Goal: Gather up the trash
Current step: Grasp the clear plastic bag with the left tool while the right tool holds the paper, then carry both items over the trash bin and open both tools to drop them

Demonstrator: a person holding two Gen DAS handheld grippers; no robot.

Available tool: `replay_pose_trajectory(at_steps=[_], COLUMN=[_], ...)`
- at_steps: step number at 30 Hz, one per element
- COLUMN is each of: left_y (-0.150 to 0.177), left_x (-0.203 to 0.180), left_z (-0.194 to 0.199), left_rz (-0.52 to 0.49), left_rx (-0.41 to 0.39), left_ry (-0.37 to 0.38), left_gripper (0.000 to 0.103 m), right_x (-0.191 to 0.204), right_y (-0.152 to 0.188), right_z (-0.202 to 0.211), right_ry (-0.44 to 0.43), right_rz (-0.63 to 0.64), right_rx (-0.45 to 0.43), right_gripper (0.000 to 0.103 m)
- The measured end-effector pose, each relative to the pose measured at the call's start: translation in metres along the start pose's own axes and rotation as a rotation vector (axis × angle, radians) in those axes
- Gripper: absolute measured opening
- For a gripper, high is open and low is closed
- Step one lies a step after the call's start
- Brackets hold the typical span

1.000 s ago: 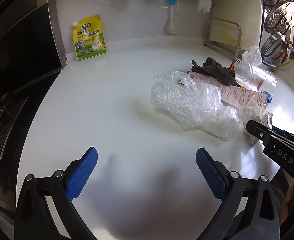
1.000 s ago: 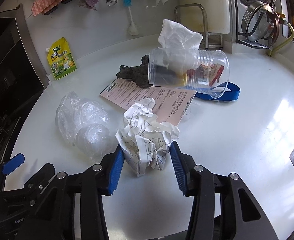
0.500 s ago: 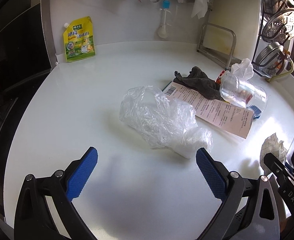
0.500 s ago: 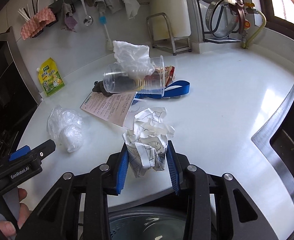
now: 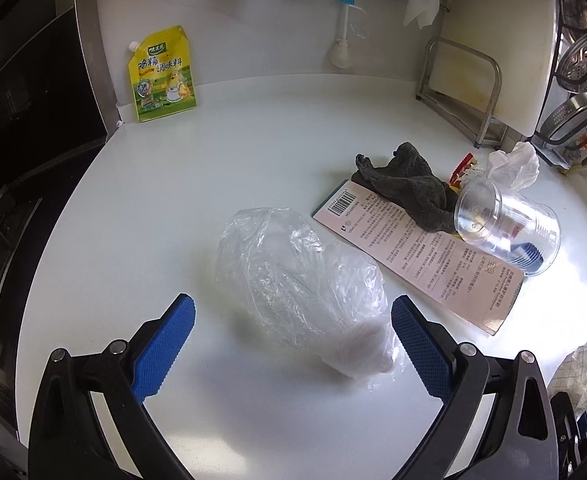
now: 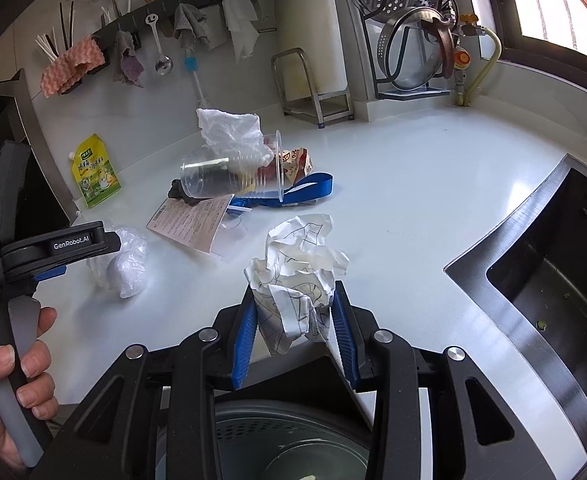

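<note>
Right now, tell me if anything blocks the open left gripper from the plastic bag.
Nothing visible does. The plastic bag lies on the counter just ahead of the left gripper, its near end already reaching between the open fingers.

White countertop (image 5: 253, 168), steel sink (image 6: 541, 280), window (image 6: 553, 4).

Counter (image 5: 253, 160) white. Pouch (image 5: 161, 76) yellow-green. Sock (image 5: 409, 188) dark grey. Strap (image 6: 305, 192) blue. Crumpled paper (image 6: 297, 280) white, black line pattern. Tong pads (image 5: 163, 348) blue.
</note>
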State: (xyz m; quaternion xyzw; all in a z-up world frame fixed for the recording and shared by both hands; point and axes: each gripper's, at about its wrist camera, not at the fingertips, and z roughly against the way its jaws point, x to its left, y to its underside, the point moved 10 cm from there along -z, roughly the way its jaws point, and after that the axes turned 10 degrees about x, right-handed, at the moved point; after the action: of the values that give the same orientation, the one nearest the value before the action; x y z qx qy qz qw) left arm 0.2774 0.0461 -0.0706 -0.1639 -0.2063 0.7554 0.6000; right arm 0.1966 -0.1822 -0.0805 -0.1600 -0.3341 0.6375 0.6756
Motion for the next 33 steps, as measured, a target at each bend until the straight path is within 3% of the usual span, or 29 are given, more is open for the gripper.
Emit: replay_pose_trajectory(at_steps=[8,13,21,33], left_y=[0.003,0.006,0.012,0.038], left_x=[-0.006,-0.007,-0.015,-0.012], left_z=[-0.025,-0.036,-0.033,0.015], left_rz=[0.006,-0.001,-0.075,-0.178], left_rx=[0.034,0.049,0.022,-0.097], left_ry=[-0.065,-0.045,0.021,0.063], left_gripper=[0.097,0.095,0.047,0.041], right_x=[-0.008,-0.011,-0.011,-0.001], right_y=[0.001,0.004,0.01,0.034], right_z=[0.008,0.011,0.011,0.032], right_ry=[-0.015,-0.018,-0.014,0.005], right_rz=[-0.014,-0.02,-0.027,-0.022], right_rx=[-0.01,-0.014,-0.005,0.001], right_gripper=[0.035,0.035,0.035,0.035])
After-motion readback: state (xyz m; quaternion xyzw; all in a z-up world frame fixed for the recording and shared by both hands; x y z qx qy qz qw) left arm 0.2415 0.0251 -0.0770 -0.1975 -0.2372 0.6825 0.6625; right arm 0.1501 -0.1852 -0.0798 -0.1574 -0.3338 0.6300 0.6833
